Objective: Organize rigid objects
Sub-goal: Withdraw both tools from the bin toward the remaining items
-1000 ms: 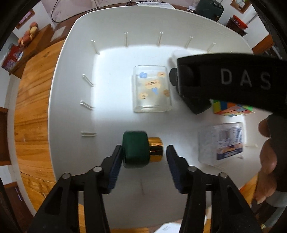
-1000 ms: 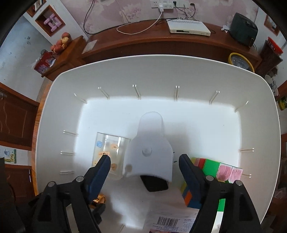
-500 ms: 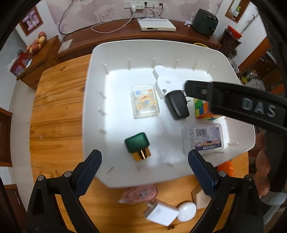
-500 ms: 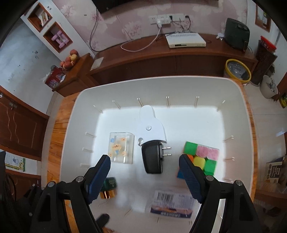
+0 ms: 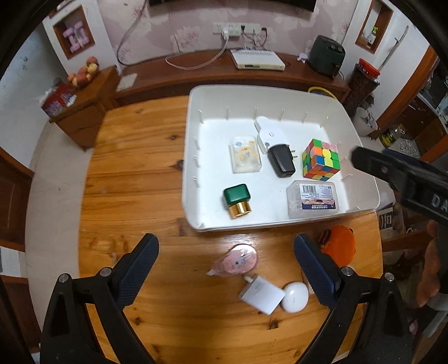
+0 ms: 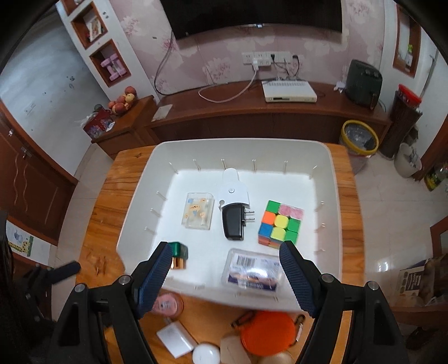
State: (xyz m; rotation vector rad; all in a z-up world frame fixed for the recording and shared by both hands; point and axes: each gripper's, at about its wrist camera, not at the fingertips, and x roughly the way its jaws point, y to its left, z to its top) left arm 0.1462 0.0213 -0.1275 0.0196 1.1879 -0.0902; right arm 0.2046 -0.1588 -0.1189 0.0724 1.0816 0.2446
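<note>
Hovering high above the tabletop [image 5: 126,173], both tools now pulled back & gaping, empty: left tool [image 5: 225,268], right tool [image 6: 225,275]. Green-capped bottle [image 5: 237,200] released, lying in white tray [image 5: 193,92] w/ other items; pink case [image 5: 238,261] likely next.

A home living room: wall television [image 6: 252,14], wooden table [image 5: 134,179].
</note>
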